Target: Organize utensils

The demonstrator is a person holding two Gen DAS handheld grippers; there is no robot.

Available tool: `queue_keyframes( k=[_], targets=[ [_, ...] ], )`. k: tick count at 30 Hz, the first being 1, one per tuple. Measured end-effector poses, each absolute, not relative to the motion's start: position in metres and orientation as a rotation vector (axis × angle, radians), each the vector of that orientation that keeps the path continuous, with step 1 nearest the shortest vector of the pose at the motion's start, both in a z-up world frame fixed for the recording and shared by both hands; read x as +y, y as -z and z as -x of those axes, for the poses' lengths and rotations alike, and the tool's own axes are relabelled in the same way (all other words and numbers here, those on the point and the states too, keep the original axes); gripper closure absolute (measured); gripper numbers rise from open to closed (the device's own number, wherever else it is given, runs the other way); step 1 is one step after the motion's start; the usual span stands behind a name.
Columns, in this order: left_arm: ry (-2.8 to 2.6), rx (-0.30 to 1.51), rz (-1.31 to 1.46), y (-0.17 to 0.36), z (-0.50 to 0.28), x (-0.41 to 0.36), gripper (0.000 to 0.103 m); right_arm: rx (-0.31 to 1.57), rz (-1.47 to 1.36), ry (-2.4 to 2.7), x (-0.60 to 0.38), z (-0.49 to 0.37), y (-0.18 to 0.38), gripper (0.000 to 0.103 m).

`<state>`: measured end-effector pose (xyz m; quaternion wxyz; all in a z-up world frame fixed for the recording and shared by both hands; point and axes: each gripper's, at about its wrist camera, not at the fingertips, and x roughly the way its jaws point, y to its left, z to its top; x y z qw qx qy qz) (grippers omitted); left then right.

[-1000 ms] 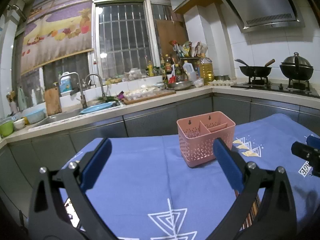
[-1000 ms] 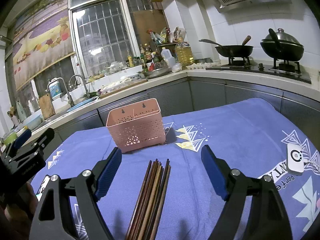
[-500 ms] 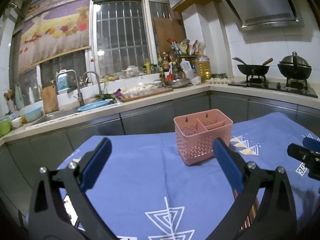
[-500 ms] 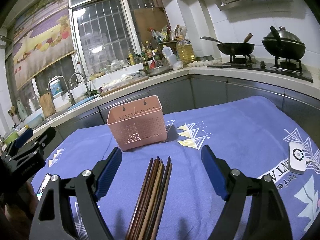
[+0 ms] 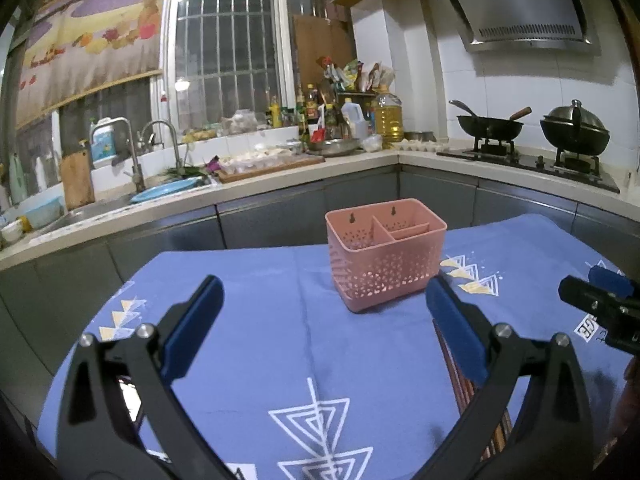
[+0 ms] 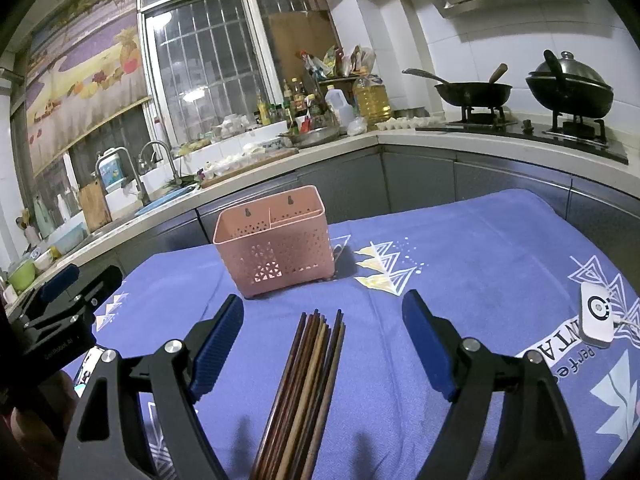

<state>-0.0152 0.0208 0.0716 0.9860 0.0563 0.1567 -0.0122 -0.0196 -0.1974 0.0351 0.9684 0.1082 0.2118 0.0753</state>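
Note:
A pink perforated utensil basket (image 5: 384, 258) with three compartments stands empty on the blue tablecloth (image 5: 288, 344); it also shows in the right wrist view (image 6: 276, 242). A bundle of several brown wooden chopsticks (image 6: 306, 384) lies flat on the cloth in front of the basket, between the fingers of my open, empty right gripper (image 6: 323, 338). In the left wrist view the chopsticks (image 5: 456, 380) are mostly hidden behind the right finger. My left gripper (image 5: 320, 320) is open and empty, above the cloth, short of the basket.
A small white device (image 6: 596, 314) with a cable lies on the cloth at the right. A phone (image 6: 86, 368) lies at the left. Kitchen counters with a sink (image 5: 120, 200), bottles and a stove with two woks (image 5: 532, 128) surround the table.
Both grippers have drifted slightly, so the basket has shifted a little in both views. Both grippers stay open and nothing has been picked up.

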Motion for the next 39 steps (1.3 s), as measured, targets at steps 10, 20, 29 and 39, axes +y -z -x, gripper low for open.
queue_keyframes(
  k=[10, 20, 29, 39],
  targets=[
    [0.028, 0.342, -0.119, -0.069, 0.012, 0.020, 0.006, 0.433, -0.221, -0.149, -0.196, 0.019, -0.033, 0.022],
    [0.038, 0.362, -0.107, -0.067, 0.009, 0.020, 0.006, 0.443, -0.223, -0.149, -0.197, 0.017, -0.028, 0.022],
    [0.038, 0.370, -0.103, -0.066, 0.008, 0.019, 0.006, 0.445, -0.224, -0.151, -0.199, 0.017, -0.027, 0.022],
    [0.004, 0.426, -0.114, -0.052, -0.005, 0.023, 0.006, 0.454, -0.216, -0.146, -0.199, 0.019, -0.023, 0.024]
  ],
)
